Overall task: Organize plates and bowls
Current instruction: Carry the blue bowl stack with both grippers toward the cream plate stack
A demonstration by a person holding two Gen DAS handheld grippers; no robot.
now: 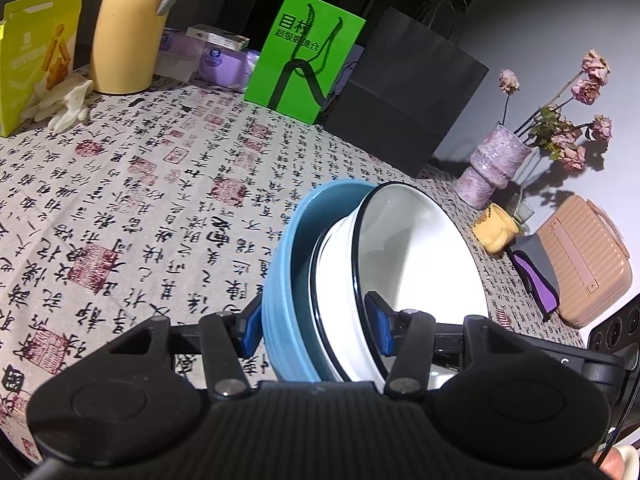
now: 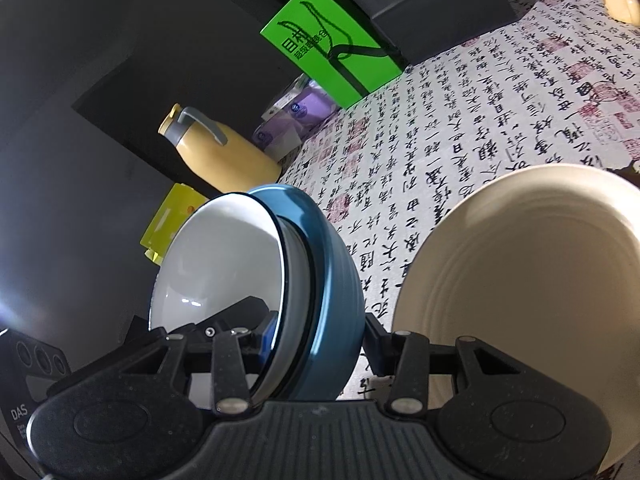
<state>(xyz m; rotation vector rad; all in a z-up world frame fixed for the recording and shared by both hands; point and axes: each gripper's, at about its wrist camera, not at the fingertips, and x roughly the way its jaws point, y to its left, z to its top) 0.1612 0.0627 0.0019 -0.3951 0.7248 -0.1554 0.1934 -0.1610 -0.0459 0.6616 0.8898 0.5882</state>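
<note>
Bowls nested, white bowl (image 1: 404, 248) inside blue bowl (image 1: 288, 280), tipped on edge; left tongs (image 1: 316, 326), right tongs (image 2: 320, 340) both clamped across stack

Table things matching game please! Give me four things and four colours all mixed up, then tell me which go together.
Things:
1. thermos jug
2. paper bag with writing
3. vase
4. outer bowl of the held stack

Colours:
A. blue
B. purple
C. yellow
D. green

Pairs: 1-C, 2-D, 3-B, 4-A
</note>
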